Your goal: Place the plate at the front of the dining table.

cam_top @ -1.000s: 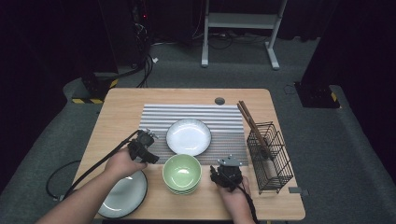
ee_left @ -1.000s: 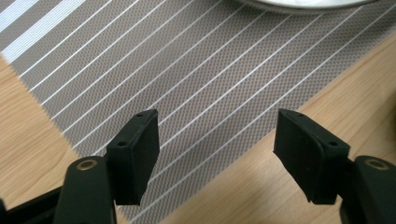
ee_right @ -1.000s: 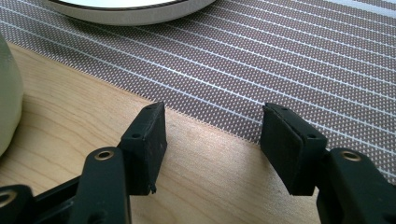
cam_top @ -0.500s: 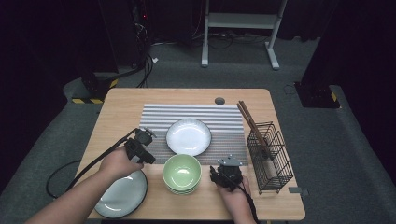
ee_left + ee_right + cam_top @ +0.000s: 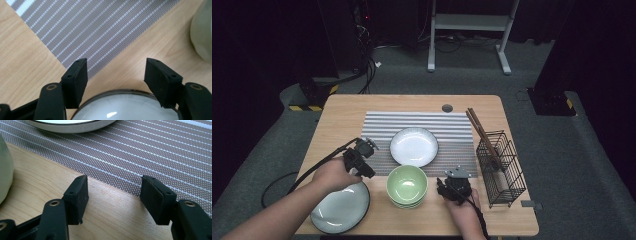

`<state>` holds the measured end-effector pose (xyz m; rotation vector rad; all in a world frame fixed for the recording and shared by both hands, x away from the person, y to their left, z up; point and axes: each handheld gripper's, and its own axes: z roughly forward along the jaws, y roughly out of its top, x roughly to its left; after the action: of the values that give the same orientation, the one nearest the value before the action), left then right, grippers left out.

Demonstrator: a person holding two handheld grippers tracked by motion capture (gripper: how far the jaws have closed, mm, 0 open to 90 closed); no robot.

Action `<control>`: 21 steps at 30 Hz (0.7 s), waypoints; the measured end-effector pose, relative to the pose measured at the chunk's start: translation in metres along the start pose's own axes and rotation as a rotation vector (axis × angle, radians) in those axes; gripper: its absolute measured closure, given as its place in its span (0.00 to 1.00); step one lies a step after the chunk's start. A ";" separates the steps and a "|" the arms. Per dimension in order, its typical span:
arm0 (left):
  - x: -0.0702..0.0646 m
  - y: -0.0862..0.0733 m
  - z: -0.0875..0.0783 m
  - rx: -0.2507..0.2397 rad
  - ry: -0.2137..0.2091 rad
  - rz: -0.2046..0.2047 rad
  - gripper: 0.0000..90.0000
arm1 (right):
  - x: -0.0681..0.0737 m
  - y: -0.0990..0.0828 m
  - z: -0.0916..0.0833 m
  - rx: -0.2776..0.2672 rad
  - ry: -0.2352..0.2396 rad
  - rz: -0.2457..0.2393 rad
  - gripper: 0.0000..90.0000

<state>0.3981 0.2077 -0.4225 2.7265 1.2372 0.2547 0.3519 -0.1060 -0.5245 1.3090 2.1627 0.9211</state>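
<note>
- The left gripper (image 5: 360,159) is hovering with its jaws spread and nothing between them; they have just been closing a little
- In the left gripper view, the grey plate (image 5: 125,106) is lying right under those jaws, its dark rim arching between the two pads without touching either
- Ahead of the left jaws the striped mat (image 5: 95,27) is stretching away, with the green bowl (image 5: 202,30) sitting off to one side of them
- The right gripper (image 5: 454,188) is resting low over the table (image 5: 45,187), jaws released and holding nothing
- Ahead of the right jaws the mat edge is crossing, the white plate (image 5: 70,125) sitting farther ahead, the green bowl just beside one jaw
- The wire basket (image 5: 502,167) is standing near the right gripper, chopsticks (image 5: 479,130) leaning in it
</note>
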 end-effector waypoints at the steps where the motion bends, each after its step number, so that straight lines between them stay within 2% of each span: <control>1: -0.002 0.000 -0.002 0.004 0.007 0.011 0.39 | 0.000 0.000 0.000 -0.001 0.002 -0.002 0.44; 3: -0.004 0.001 -0.005 -0.003 -0.010 -0.009 0.39 | 0.000 0.000 0.000 0.000 0.003 -0.003 0.43; 5: -0.006 0.002 -0.011 -0.007 -0.008 -0.003 0.39 | 0.000 0.000 0.000 0.000 0.003 -0.003 0.43; 8: -0.008 0.003 -0.018 -0.009 -0.039 -0.016 0.39 | 0.000 0.000 0.000 0.000 0.006 -0.003 0.43; 12: -0.011 0.001 -0.029 -0.013 -0.007 -0.006 0.37 | -0.001 0.000 0.000 0.000 0.008 -0.004 0.43; 15: -0.010 -0.004 -0.033 -0.007 -0.025 -0.037 0.37 | -0.001 0.000 0.000 0.002 0.009 -0.005 0.43; 19: -0.010 -0.007 -0.034 -0.001 -0.024 -0.048 0.37 | -0.001 0.000 0.000 0.002 0.009 -0.005 0.43; 21: -0.011 -0.008 -0.036 0.005 -0.037 -0.058 0.37 | -0.001 0.000 0.000 0.001 0.009 -0.005 0.43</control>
<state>0.3778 0.2066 -0.3903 2.6816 1.3054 0.1939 0.3521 -0.1066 -0.5245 1.3015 2.1729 0.9257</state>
